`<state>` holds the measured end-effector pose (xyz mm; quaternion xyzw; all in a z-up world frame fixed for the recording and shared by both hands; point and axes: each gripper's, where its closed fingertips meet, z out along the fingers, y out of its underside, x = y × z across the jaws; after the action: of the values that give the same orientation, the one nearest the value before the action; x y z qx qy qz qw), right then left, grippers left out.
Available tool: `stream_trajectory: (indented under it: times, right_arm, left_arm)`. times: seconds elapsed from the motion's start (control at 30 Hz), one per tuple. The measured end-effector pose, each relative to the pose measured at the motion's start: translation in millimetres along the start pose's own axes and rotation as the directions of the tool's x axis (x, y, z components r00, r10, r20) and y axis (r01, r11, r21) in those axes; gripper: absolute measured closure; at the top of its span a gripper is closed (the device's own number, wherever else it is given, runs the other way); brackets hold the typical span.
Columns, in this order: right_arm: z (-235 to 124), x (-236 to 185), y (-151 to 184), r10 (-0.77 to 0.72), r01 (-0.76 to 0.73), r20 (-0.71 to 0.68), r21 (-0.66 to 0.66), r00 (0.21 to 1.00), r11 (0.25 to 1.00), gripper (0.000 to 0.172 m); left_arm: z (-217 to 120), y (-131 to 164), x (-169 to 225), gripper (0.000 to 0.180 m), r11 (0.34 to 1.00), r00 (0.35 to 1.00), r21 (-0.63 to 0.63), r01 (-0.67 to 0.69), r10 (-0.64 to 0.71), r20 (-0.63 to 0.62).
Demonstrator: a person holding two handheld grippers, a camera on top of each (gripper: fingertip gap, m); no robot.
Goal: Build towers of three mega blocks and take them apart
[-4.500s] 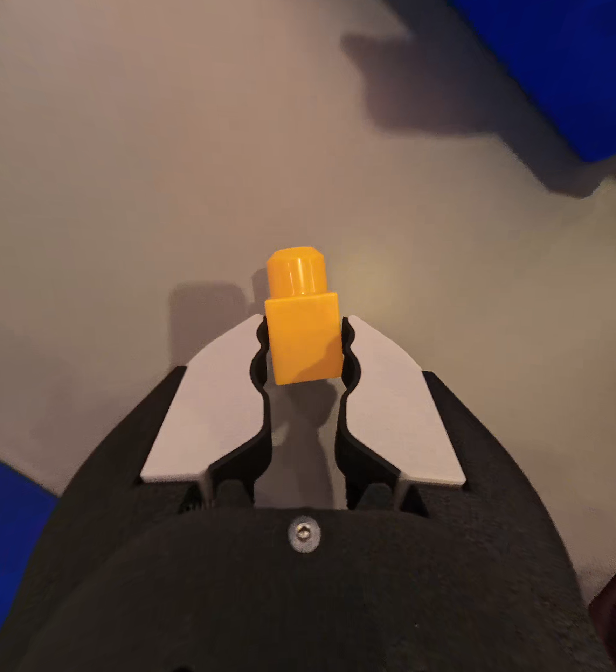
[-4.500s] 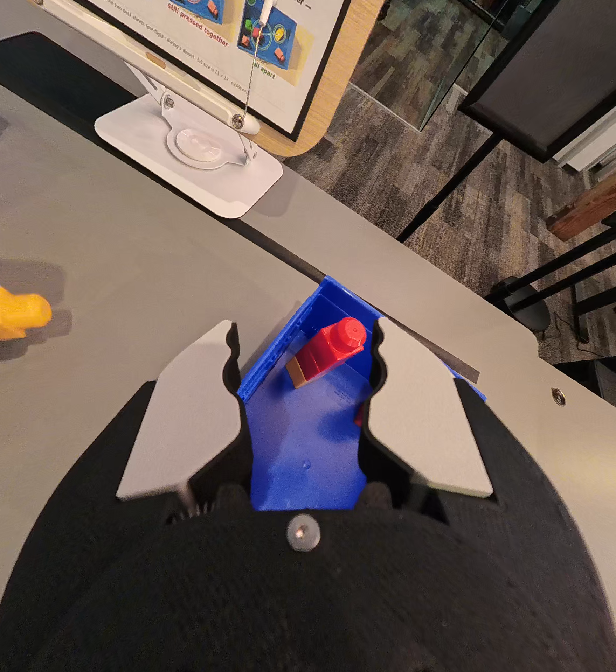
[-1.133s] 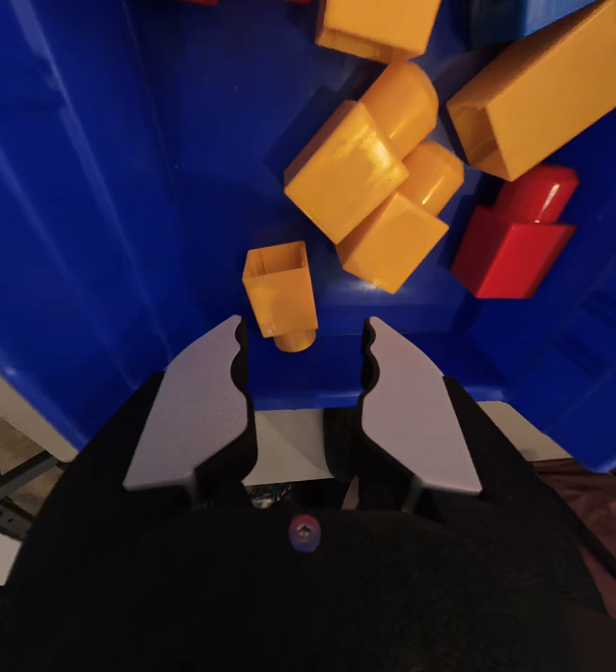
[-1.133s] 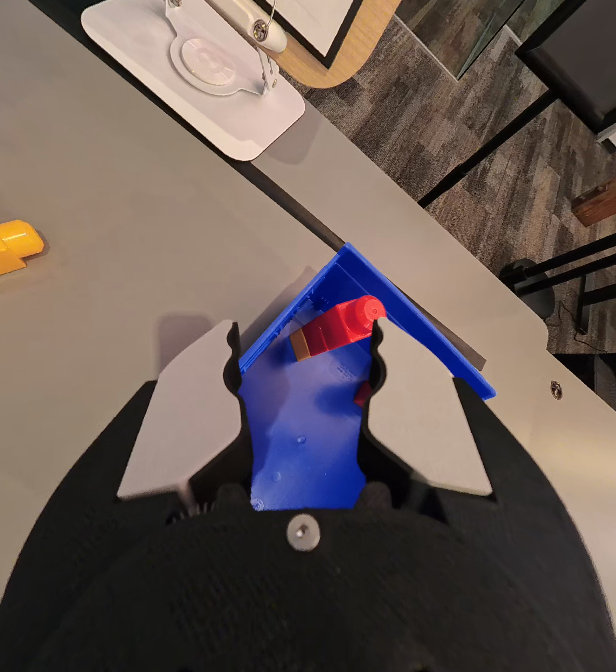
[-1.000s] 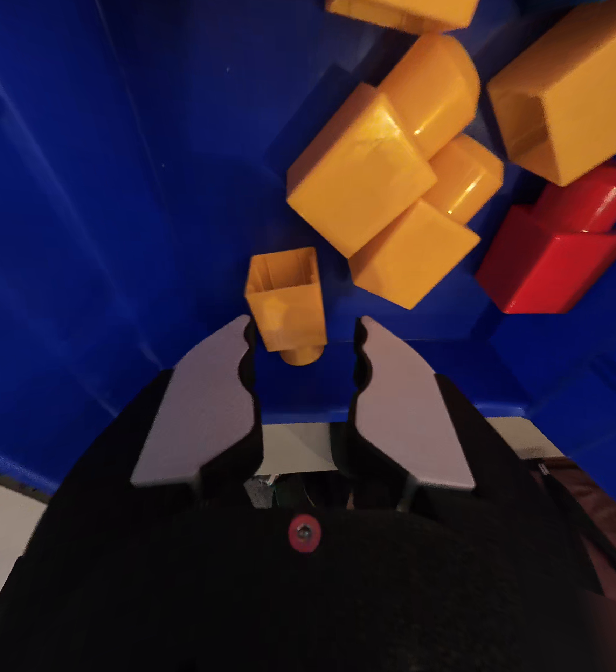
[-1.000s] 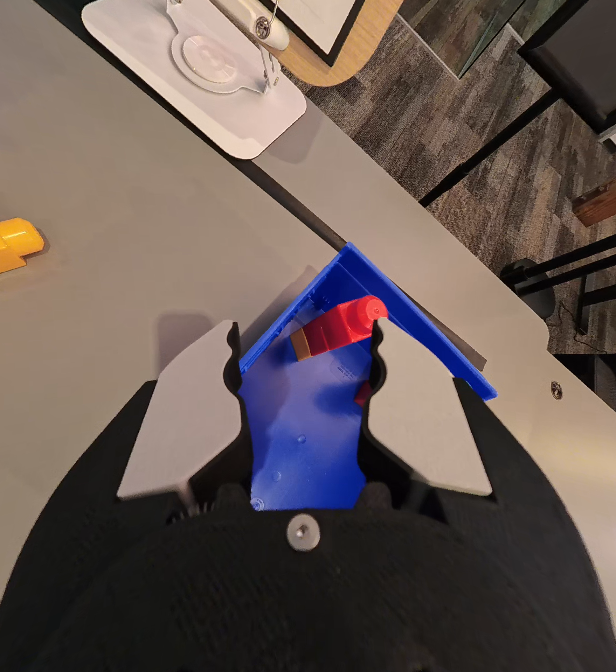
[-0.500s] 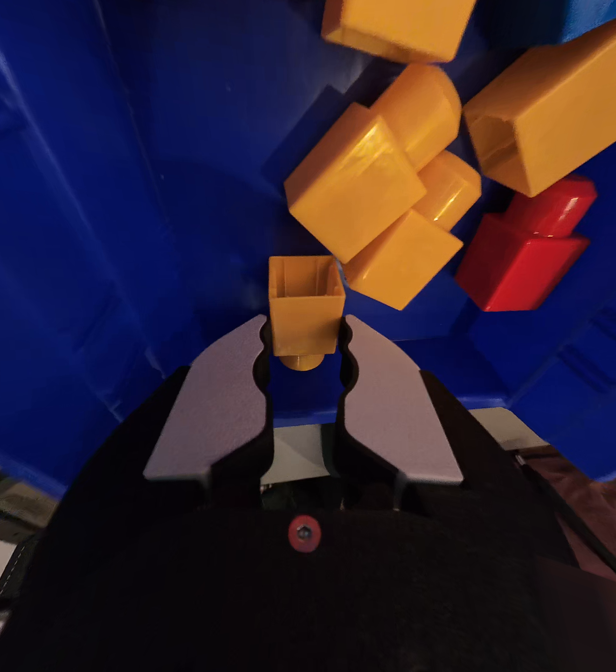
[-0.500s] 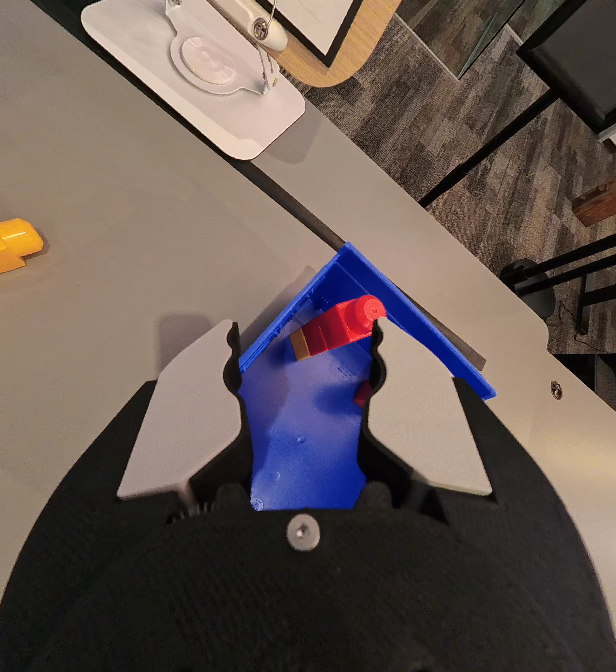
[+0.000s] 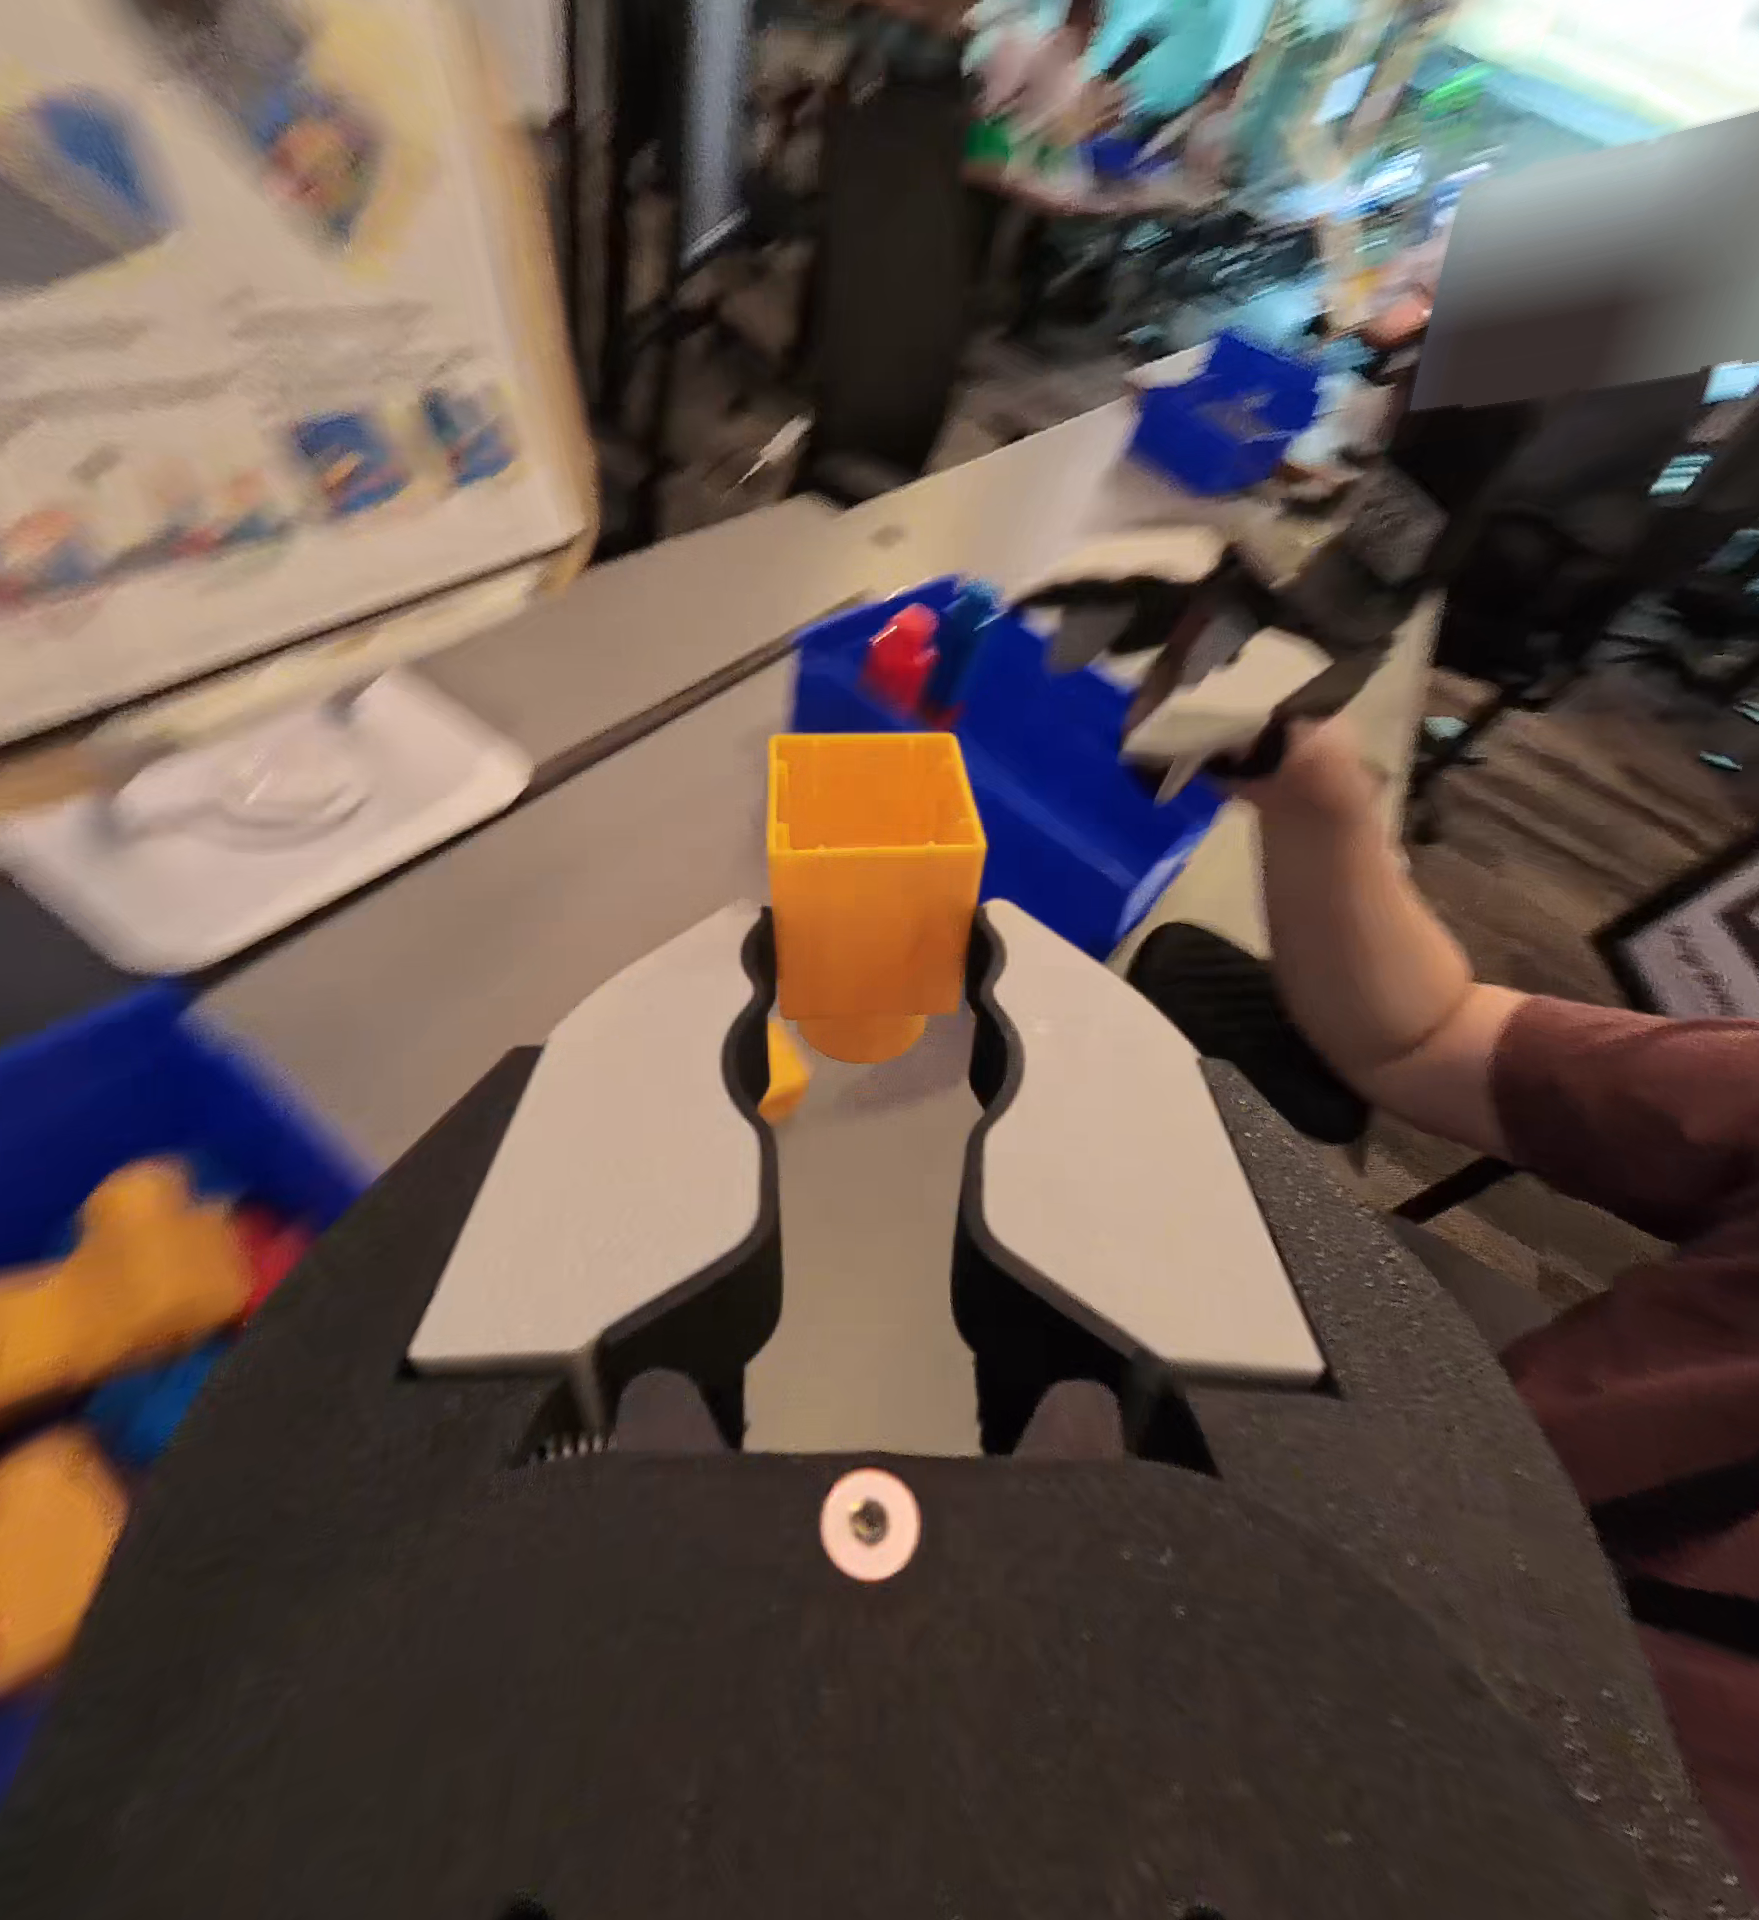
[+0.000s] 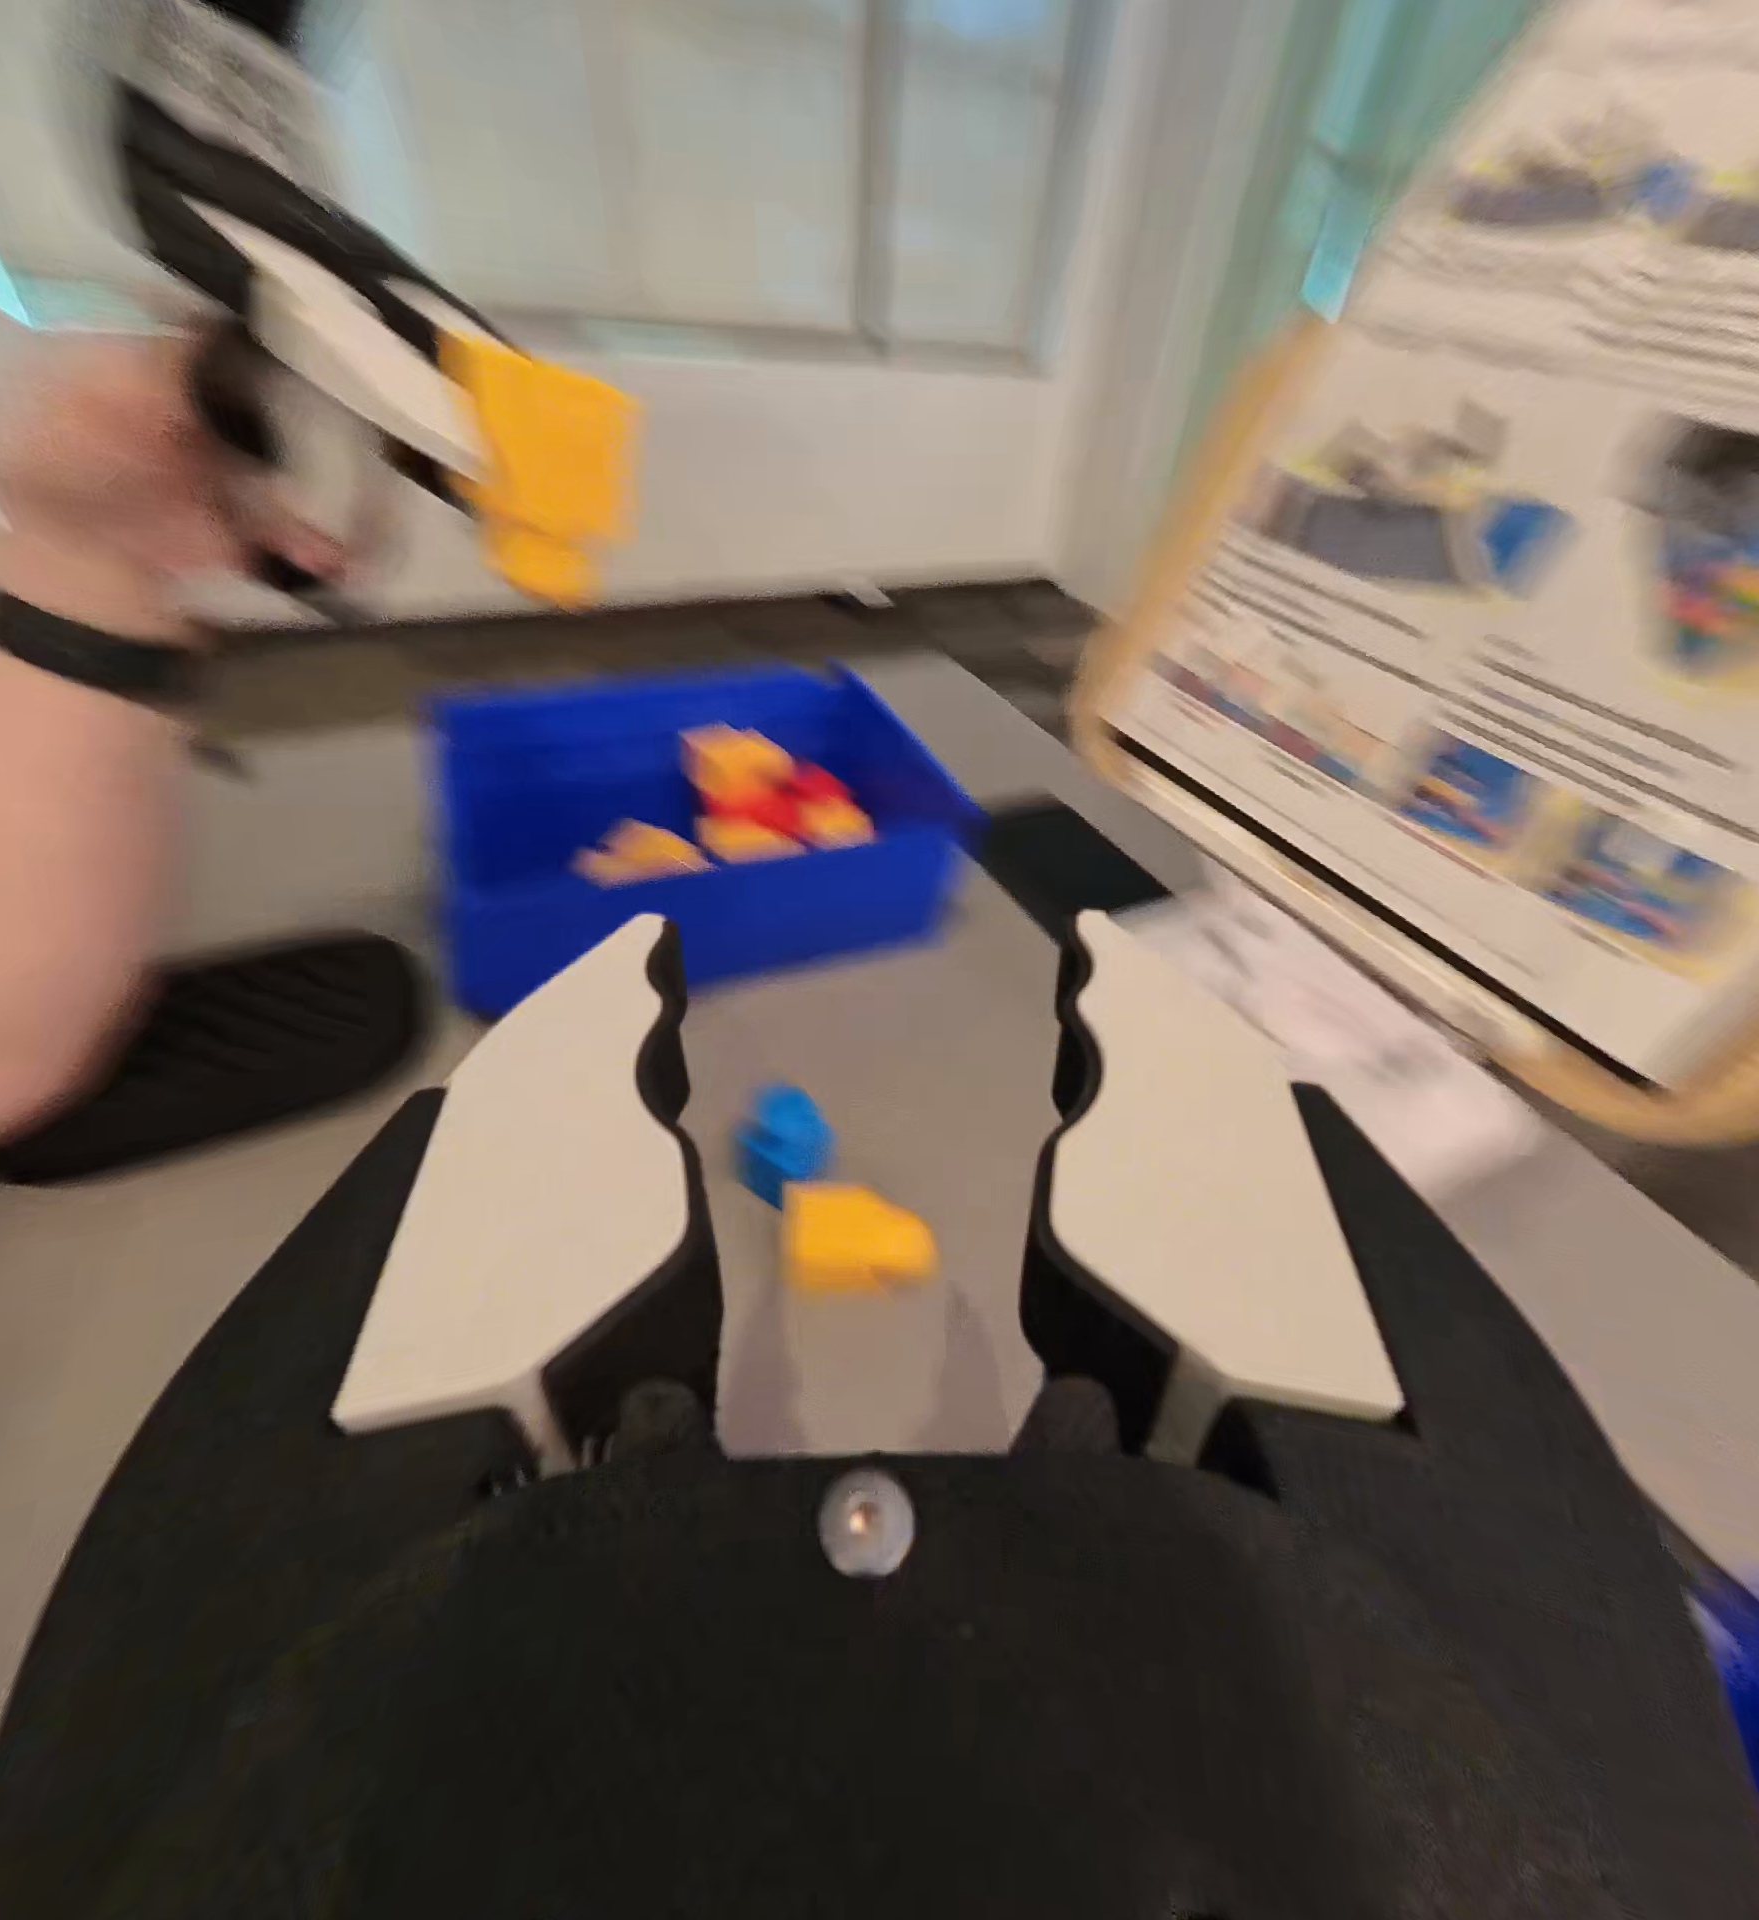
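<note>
My left gripper [image 9: 867, 961] is shut on an orange block [image 9: 870, 883], held in the air with its hollow side away from me and its stud toward me. The right wrist view shows the same block [image 10: 553, 468] in the left gripper, up at the left. My right gripper [image 10: 867, 997] is open and empty above the grey table [image 10: 854, 1351]. Below it lie a blue block [image 10: 783, 1141] and an orange block [image 10: 854, 1236]. In the left wrist view the right gripper [image 9: 1176, 665] hovers over a blue bin [image 9: 1041, 790] holding a red block [image 9: 901, 649].
A blue bin [image 10: 698, 831] of orange and red blocks stands beyond the loose blocks; it also shows at the lower left of the left wrist view [image 9: 54, 1143]. An instruction board on a white stand [image 9: 251, 810] is at the table's back. A person's arm [image 9: 1374, 956] is at the right. Tip to tip, the grippers are about 20 cm apart.
My left gripper closed on the orange block in the bin and lifted it out over the table. My right gripper swung away from its bin toward the table's middle, still open.
</note>
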<state>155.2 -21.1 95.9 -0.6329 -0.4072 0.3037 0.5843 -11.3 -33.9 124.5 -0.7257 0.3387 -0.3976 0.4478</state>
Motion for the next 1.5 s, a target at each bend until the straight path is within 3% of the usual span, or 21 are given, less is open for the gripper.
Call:
stream_trajectory:
  times: [0.07,0.17,0.23,0.37,0.43,0.53,0.6,0.67,0.7,0.77,0.8,0.87,0.93,1.03,1.1,1.17,1.3,1.5]
  right_arm:
    - [9,-41,-23,0.083,-0.119,0.21,0.167,0.974,0.979,0.102]
    - [17,-66,-34,0.191,-0.306,0.387,0.261,0.902,0.916,0.103]
    - [20,-66,-34,0.24,-0.396,0.448,0.296,0.861,0.869,0.109]
    - [13,-65,-37,0.263,-0.511,0.565,0.342,0.782,0.788,0.137]
    - [14,-67,-34,0.273,-0.531,0.602,0.302,0.75,0.792,0.143]
    - [15,-62,-30,0.239,-0.459,0.542,0.317,0.806,0.83,0.143]
    - [18,-59,-24,0.228,-0.393,0.485,0.271,0.844,0.879,0.143]
    - [19,-53,-15,0.215,-0.311,0.414,0.179,0.884,0.933,0.143]
    - [19,-49,-5,0.209,-0.259,0.37,0.089,0.905,0.962,0.143]
    - [15,-41,36,0.17,-0.114,0.267,-0.213,0.949,0.97,0.143]
    - [8,-32,62,0.126,-0.046,0.19,-0.376,0.974,0.925,0.142]
    - [-13,-3,114,-0.026,0.038,0.028,-0.662,0.999,0.749,0.142]
    - [-33,16,149,-0.135,0.049,-0.031,-0.83,0.99,0.556,0.142]
    - [-40,16,179,-0.141,0.048,-0.01,-0.916,0.99,0.399,0.142]
    - [-41,14,189,-0.149,0.06,0.008,-0.937,0.989,0.345,0.141]
    - [-42,9,197,-0.127,0.06,0.021,-0.95,0.992,0.308,0.141]
    - [-58,4,211,-0.107,0.095,0.075,-0.976,0.991,0.195,0.141]
    - [-64,7,214,-0.099,0.089,0.072,-0.981,0.992,0.174,0.141]
  left_arm:
    - [29,-15,34,0.146,0.994,0.986,0.089,-0.062,0.075,-0.147]
    - [62,-22,72,0.146,0.981,0.944,0.183,-0.068,0.122,-0.305]
    - [78,-18,87,0.146,0.98,0.92,0.192,-0.045,0.115,-0.374]
    - [94,-15,98,0.145,0.977,0.879,0.209,0.037,0.068,-0.472]
    - [98,-15,97,0.145,0.975,0.866,0.212,0.067,0.048,-0.498]
    - [102,-11,93,0.145,0.977,0.861,0.203,0.064,0.049,-0.507]
    - [102,-6,86,0.141,0.984,0.869,0.178,0.026,0.066,-0.49]
    - [96,-5,78,0.124,0.986,0.875,0.168,0.001,0.08,-0.477]
    - [92,-3,71,0.124,0.988,0.883,0.156,-0.023,0.093,-0.459]
    - [84,-2,45,0.143,0.974,0.925,0.187,-0.129,0.186,-0.332]
    - [80,-2,27,0.142,0.963,0.948,0.201,-0.178,0.222,-0.228]
    - [70,1,0,0.142,0.933,0.953,0.239,-0.269,0.294,-0.071]
    - [65,7,-13,0.145,0.916,0.94,0.22,-0.336,0.341,0.014]
    - [74,44,-30,0.148,0.924,0.925,-0.08,-0.373,0.378,0.048]
    - [82,69,-42,0.149,0.883,0.903,-0.265,-0.387,0.421,0.086]
    - [94,87,-51,0.149,0.846,0.881,-0.361,-0.392,0.458,0.118]
    - [120,127,-57,0.144,0.794,0.907,-0.507,-0.335,0.418,0.057]
    - [134,169,-62,0.132,0.719,0.94,-0.651,-0.244,0.341,0.024]
